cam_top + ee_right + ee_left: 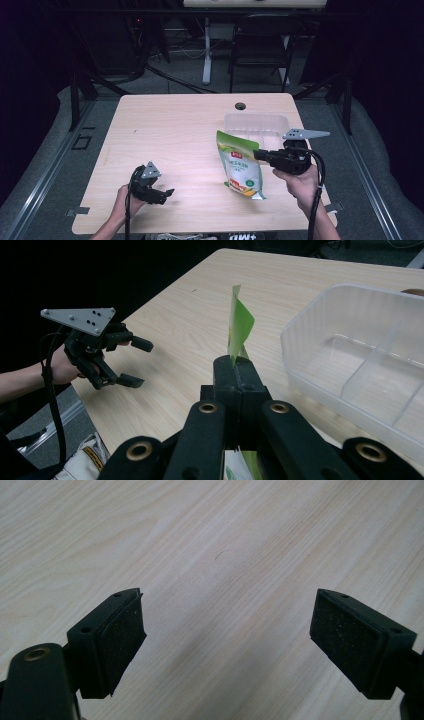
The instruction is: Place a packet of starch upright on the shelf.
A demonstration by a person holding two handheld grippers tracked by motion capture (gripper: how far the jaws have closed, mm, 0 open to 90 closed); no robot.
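The jaws of the right gripper (234, 371) are pressed together on the upper edge of a green and white pouch (241, 166), pinching it so that the thin green edge stands up out of the jaws in the right gripper view. From the high view, that gripper (258, 154) sits at the right side of the desk (170, 130), held by the person's right hand (295, 181), with a black cable trailing back along the forearm and a grey 3-cornered plate on top. The pouch stands nearly upright, its top tilted a little toward the far left, its bottom corner near the desk's front edge; I cannot tell whether the bottom rests on the wood.

Just behind the pouch sits a clear plastic container (256, 125), open-topped, with dividers splitting it into compartments. It lies near the far right part of the desk, close to a small round hole in the surface.

The left gripper (167, 194) is well apart from all this, low at the front left of the desk, in the person's left hand (125, 197). Its 2 jaws are spread wide with nothing between them; the left gripper view looks down past the 2 dark pads (122, 637) onto bare pale wood grain. From the right gripper view the left gripper (134, 362) appears across the desk corner, jaws apart, grey plate on top.
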